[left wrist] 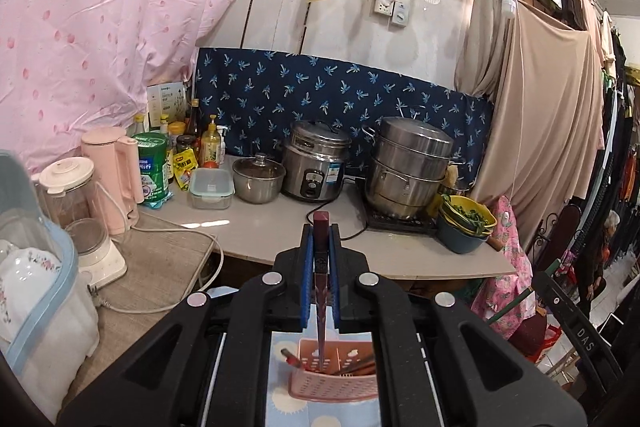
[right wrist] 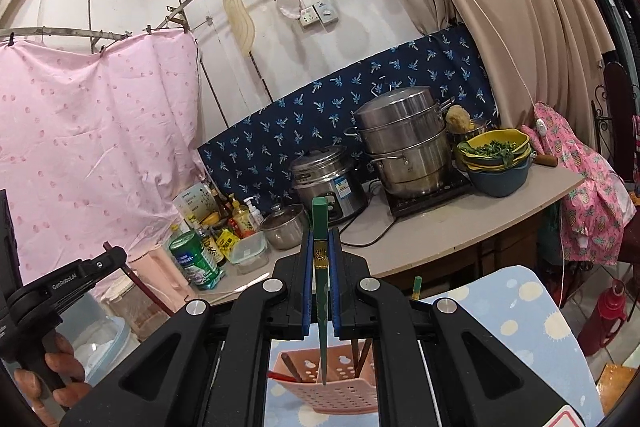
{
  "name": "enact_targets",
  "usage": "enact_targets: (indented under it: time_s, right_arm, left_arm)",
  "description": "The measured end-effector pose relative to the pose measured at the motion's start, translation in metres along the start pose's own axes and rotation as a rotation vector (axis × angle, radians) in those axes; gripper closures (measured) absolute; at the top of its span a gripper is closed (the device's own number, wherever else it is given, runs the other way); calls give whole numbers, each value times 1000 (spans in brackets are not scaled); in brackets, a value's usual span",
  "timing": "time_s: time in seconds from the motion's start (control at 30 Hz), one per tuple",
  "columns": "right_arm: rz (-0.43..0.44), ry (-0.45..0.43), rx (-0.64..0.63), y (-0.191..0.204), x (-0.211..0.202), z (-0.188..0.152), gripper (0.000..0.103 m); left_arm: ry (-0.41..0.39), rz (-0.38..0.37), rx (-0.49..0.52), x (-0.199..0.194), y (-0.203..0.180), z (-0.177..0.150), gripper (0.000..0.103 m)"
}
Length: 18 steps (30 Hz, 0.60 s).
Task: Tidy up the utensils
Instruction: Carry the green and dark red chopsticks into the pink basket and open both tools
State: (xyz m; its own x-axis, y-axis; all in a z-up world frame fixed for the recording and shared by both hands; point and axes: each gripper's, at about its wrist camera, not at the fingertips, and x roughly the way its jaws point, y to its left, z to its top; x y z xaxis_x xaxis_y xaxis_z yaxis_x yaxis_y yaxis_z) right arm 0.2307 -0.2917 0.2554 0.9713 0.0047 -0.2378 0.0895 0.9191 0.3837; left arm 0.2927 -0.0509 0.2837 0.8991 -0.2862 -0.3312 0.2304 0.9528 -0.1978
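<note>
Dark-red chopstick [left wrist: 321, 259] clamped in left gripper [left wrist: 320, 251]; green chopstick [right wrist: 321, 267] clamped in right gripper [right wrist: 321, 259], both held above pink basket [left wrist: 334, 383].

A dark red chopstick [left wrist: 321, 267] sits between blue pads [left wrist: 307, 279]. The other chopstick [right wrist: 321, 267] is green with gold marks. The basket [left wrist: 334, 375] is pink with holes. Upper left, a pink dotted sheet [left wrist: 112, 11]. In the middle, a dark blue cloth [left wrist: 340, 91] with little palm trees.
</note>
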Motion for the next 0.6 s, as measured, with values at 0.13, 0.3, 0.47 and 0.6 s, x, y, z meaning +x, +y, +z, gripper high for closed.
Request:
enact_targets:
  time_s: [0.13, 0.3, 0.47, 0.6]
  right_arm:
    - [-17, 18, -8, -3, 24, -2, 96]
    - [-35, 63, -25, -8, 50, -19, 96]
    - [-43, 127, -39, -14, 72, -43, 96]
    - [-52, 165, -55, -14, 83, -57, 96]
  left_arm:
    - [16, 11, 16, 24, -5, -8, 96]
    - [60, 12, 8, 54, -5, -24, 96]
    - [114, 12, 2, 75, -2, -44, 96]
    - [139, 18, 3, 84, 0, -54, 96]
